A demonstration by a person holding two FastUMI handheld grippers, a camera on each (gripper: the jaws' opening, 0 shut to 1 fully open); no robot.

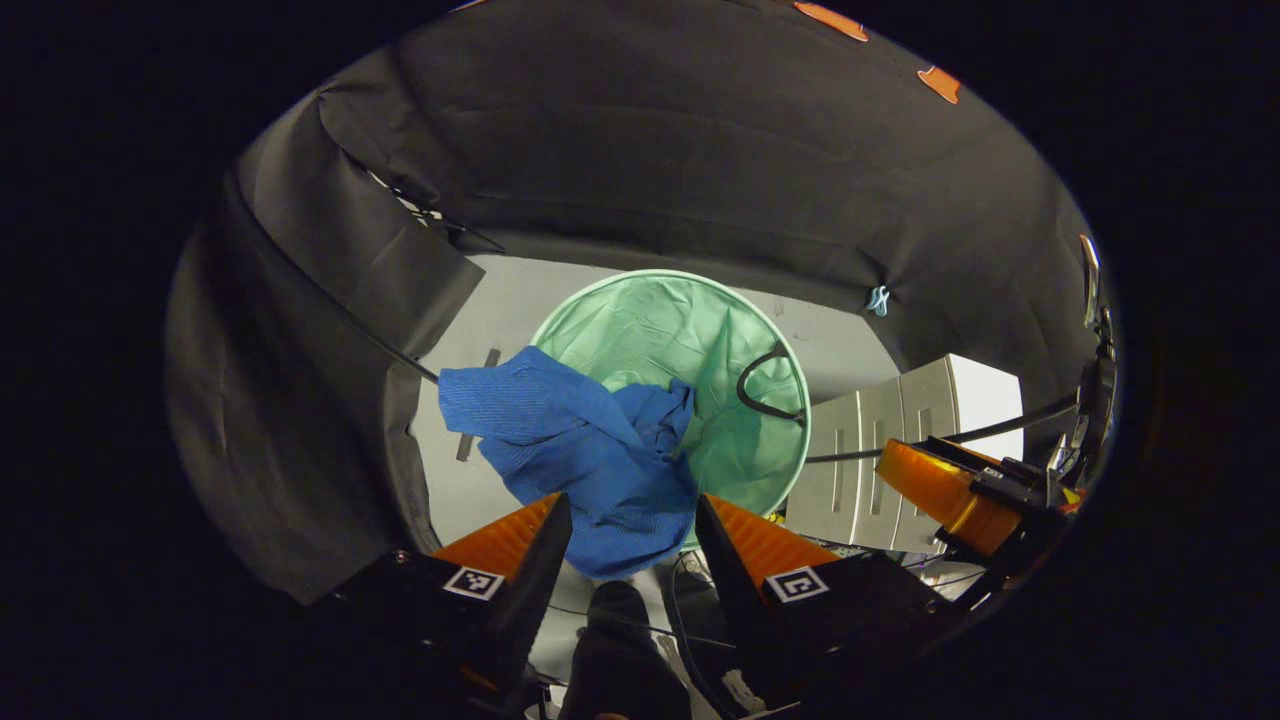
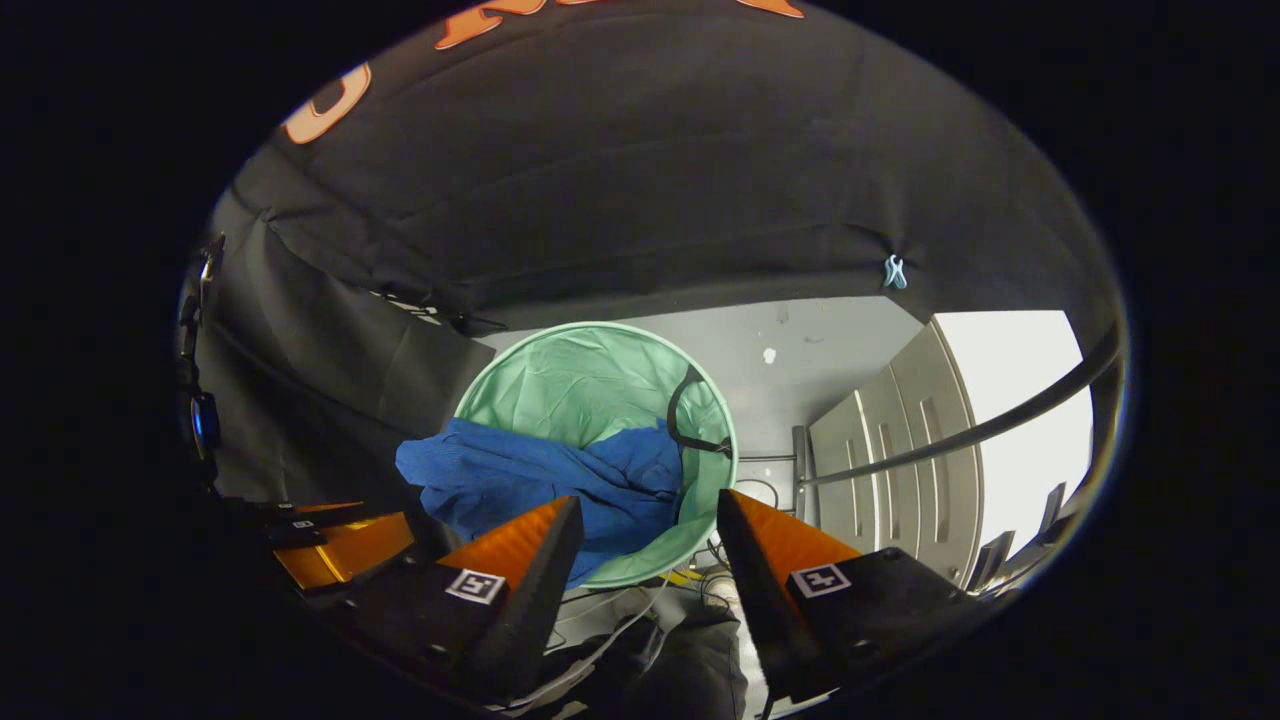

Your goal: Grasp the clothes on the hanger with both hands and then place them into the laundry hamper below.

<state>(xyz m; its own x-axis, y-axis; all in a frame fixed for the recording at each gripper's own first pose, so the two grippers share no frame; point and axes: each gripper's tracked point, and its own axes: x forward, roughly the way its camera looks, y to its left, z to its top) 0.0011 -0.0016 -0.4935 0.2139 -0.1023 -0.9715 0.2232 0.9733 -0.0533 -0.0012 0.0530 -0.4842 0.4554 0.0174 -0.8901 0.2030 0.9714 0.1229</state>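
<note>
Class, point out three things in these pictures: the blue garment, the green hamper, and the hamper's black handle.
blue garment (image 1: 580,450), left gripper view, on its bunched middle.
green hamper (image 2: 560,385), right gripper view, on its bare inner wall.
black handle (image 1: 760,385), left gripper view, on the strap's curve.

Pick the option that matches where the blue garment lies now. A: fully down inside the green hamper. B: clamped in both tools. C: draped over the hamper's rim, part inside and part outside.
C: the blue garment hangs across the green hamper rim, spilling outside.
</note>
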